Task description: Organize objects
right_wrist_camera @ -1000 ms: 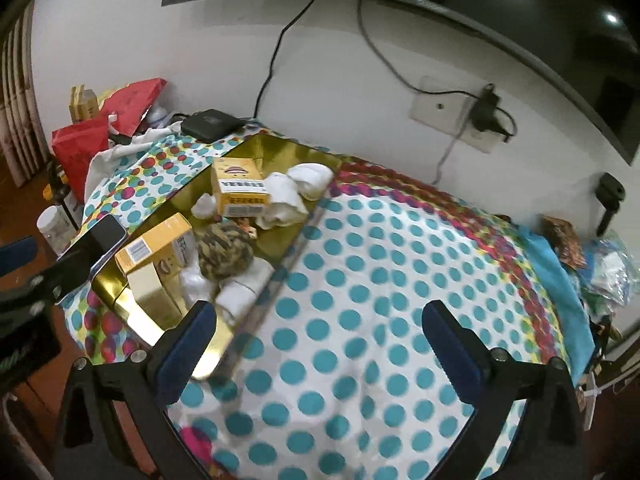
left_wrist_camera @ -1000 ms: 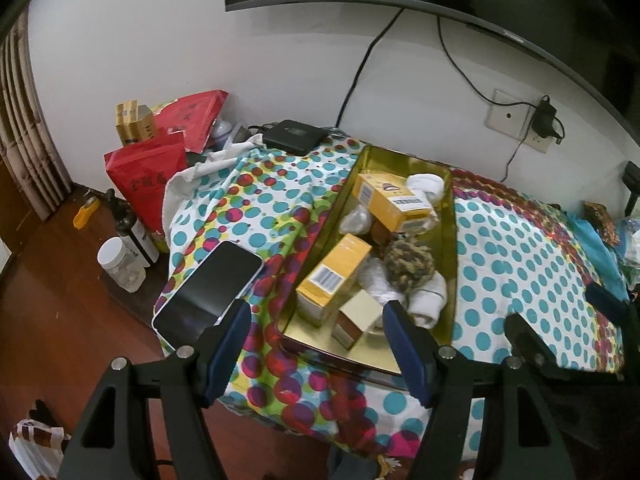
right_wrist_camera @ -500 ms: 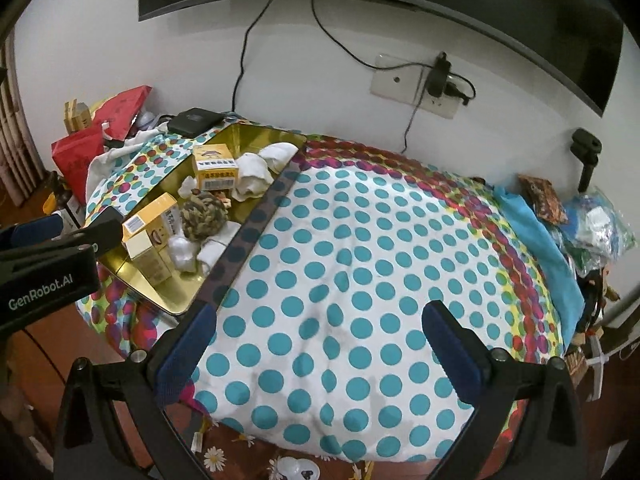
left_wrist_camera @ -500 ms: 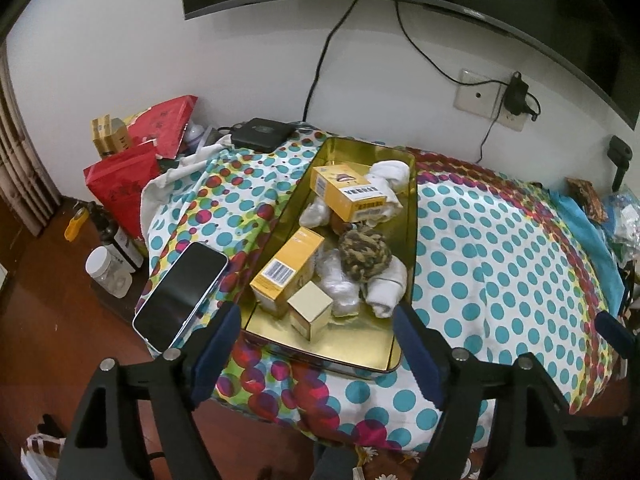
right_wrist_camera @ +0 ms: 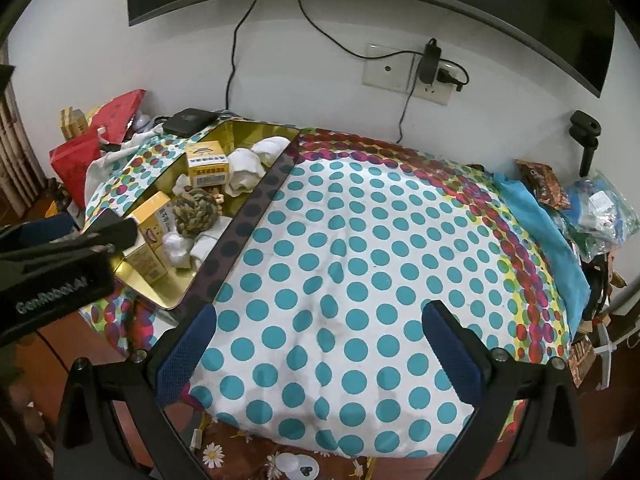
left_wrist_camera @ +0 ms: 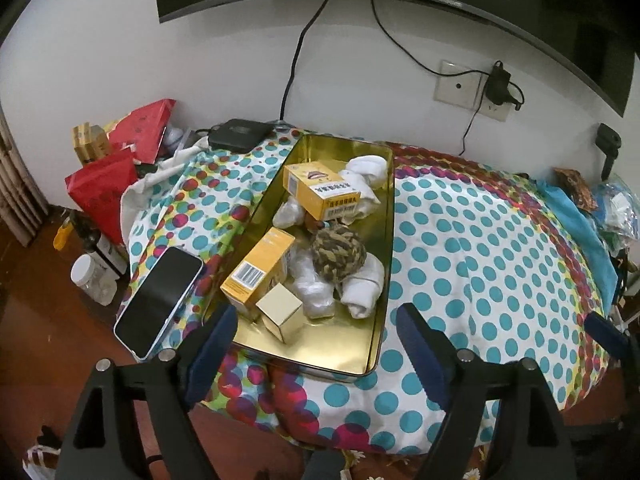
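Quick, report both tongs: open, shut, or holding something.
Left tongs: open, have just been opening, nothing between them, hovering at the near end of the gold tin.
Right tongs: open, empty, above the dotted cloth.

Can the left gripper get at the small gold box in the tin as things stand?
Probably yes. The small gold box stands at the near end of the gold tin, just ahead of the left gripper, whose jaws have just been opening and hold nothing. An orange carton crowds one side.
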Demonstrator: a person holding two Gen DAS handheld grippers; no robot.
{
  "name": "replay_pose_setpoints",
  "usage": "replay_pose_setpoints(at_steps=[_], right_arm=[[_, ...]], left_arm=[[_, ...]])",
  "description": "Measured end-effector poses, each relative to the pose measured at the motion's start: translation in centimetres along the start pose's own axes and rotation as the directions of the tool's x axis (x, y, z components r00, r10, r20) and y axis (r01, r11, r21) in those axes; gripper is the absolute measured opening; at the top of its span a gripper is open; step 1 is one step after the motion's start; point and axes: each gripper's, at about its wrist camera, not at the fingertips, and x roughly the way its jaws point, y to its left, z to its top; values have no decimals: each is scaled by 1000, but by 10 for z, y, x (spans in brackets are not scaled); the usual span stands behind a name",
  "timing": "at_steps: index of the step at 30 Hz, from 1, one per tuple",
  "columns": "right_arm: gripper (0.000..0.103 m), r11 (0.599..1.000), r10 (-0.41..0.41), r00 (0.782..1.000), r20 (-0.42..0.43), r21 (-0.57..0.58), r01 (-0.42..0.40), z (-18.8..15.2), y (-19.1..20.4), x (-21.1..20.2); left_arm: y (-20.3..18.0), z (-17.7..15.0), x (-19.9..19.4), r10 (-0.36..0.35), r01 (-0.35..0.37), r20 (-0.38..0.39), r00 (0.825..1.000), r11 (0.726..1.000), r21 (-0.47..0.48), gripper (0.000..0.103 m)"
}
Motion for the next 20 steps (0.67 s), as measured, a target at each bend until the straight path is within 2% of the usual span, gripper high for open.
replay_pose_setpoints(at_steps=[14,20], right_arm=[[102,999,25,999,-28,-22,-25,1,9,6],[102,1000,24,999,-26,-16,-25,1,11,7]], left_arm=[[-7,1,0,36,-36,3,999,999,36,84],[-5,1,-1,11,-11,-10,1000,1000,3,84]])
